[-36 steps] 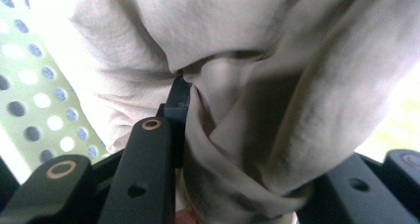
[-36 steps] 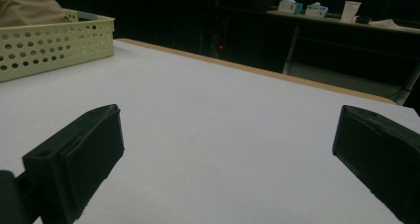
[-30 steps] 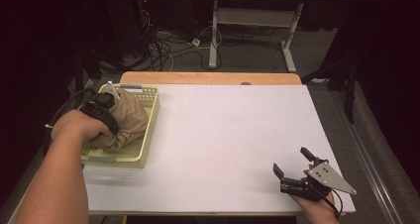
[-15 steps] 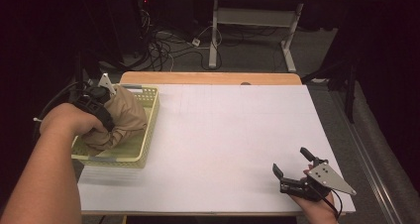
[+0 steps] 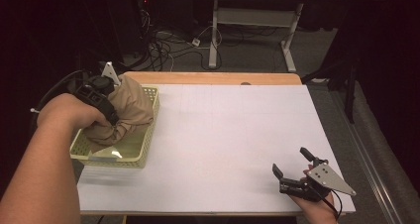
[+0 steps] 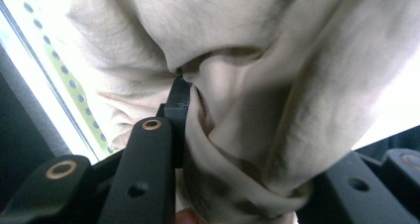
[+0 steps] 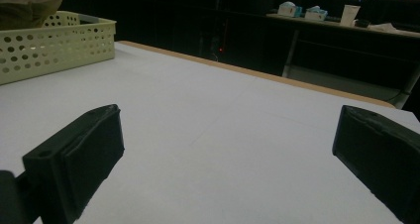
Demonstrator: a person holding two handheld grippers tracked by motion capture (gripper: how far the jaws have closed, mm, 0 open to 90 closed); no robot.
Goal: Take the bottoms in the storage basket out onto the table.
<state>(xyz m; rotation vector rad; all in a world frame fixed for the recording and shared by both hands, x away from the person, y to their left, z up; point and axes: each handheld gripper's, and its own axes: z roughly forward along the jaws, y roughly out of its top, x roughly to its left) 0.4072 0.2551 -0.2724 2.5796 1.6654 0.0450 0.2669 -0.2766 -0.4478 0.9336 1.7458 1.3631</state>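
A bunched tan cloth [image 5: 126, 110] hangs over a pale green perforated basket [image 5: 143, 144] at the table's left side. My left gripper [image 5: 106, 107] is shut on the cloth and holds it partly lifted, its lower end still inside the basket. In the left gripper view the tan cloth [image 6: 247, 85] is pinched between the black jaws, with the basket wall [image 6: 64, 70] behind it. My right gripper [image 5: 292, 167] rests near the table's front right edge, open, with nothing between its jaws. From the right gripper view the basket [image 7: 49, 45] stands far left with cloth [image 7: 25, 3] above it.
The white table top [image 5: 228, 135] spreads between the basket and my right gripper. A wooden strip [image 5: 213, 78] runs along the far edge. Behind the table, cables and a desk frame [image 5: 215, 30] stand on the floor.
My left hand has risen and drawn the tan cloth up out of the basket. The basket has shifted slightly. My right gripper has stayed where it was.
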